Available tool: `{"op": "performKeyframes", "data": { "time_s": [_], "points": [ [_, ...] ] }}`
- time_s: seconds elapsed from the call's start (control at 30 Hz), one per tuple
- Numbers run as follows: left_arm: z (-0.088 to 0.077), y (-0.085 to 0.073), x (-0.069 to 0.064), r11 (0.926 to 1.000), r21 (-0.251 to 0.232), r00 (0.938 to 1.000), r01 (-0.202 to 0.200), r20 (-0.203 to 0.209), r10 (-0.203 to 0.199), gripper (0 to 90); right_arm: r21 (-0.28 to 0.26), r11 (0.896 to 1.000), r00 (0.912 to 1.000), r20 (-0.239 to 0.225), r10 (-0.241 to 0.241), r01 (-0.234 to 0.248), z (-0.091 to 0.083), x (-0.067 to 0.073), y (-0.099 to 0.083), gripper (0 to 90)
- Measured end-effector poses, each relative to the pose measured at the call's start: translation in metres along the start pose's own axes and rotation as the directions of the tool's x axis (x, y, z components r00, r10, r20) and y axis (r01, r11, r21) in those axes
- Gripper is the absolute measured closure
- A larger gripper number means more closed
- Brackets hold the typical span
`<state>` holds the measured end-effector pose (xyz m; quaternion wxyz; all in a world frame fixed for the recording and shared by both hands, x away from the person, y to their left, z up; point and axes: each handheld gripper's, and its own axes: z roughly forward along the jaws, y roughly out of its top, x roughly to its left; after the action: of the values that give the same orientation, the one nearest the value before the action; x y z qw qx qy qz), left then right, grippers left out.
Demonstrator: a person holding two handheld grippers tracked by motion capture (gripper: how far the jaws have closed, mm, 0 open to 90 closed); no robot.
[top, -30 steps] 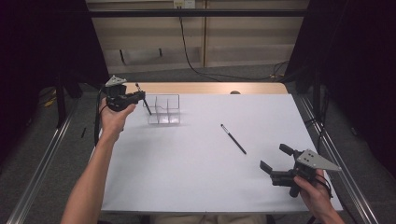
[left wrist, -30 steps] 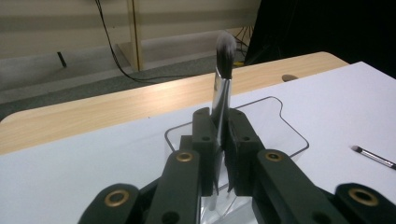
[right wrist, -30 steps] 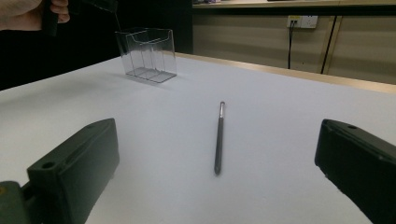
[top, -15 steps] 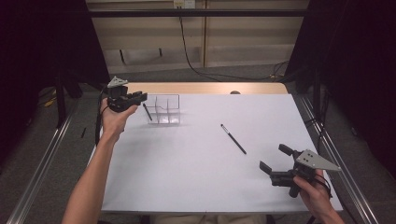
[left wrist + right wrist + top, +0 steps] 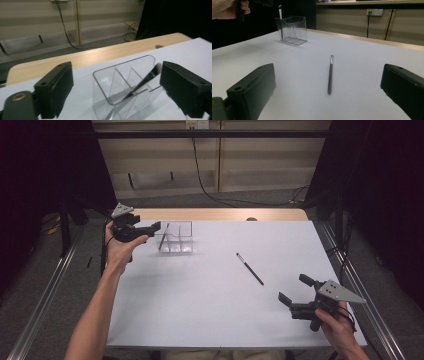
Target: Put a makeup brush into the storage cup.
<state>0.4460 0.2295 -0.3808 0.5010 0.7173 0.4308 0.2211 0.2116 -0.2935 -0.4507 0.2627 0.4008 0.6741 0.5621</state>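
Two brushes: one leans in the organizer (image 5: 176, 237), one (image 5: 249, 268) lies mid-table.
Change: left gripper (image 5: 150, 226) has backed off the organizer, jaws wide, empty (brush dropped in).
Right gripper (image 5: 295, 292): unmoved, wide open, empty.
Meaning: table brush probably next.

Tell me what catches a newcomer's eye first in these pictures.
First, the clear plastic organizer at the far left of the white table, with a dark brush leaning inside one end compartment. The left gripper is held just beside it, jaws open. Next, a second brush lying flat and alone right of the table's middle, with the right gripper open near the front right corner, facing it.
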Motion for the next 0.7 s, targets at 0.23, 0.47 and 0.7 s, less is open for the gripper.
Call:
{"op": "performKeyframes", "data": {
  "time_s": [0.23, 0.47, 0.7],
  "points": [
    [-0.012, -0.003, -0.001, 0.9998, -0.019, 1.0, -0.004, 0.008, 0.004, 5.3, 0.0, 1.0, 1.0, 0.004, 0.0, 0.0, 0.0, -0.001, 0.0, 0.0],
    [-0.028, -0.01, -0.001, 0.9995, -0.027, 0.9998, -0.013, 0.013, 0.014, 3.2, -0.003, 1.0, 1.0, 0.006, -0.002, 0.002, 0.0, -0.001, 0.001, 0.0],
    [-0.042, -0.018, -0.018, 0.9961, -0.069, 0.9973, -0.055, 0.044, 0.058, 4.5, -0.002, 1.0, 1.0, 0.009, 0.002, -0.002, -0.001, -0.002, 0.0, 0.0]
  ]
}}
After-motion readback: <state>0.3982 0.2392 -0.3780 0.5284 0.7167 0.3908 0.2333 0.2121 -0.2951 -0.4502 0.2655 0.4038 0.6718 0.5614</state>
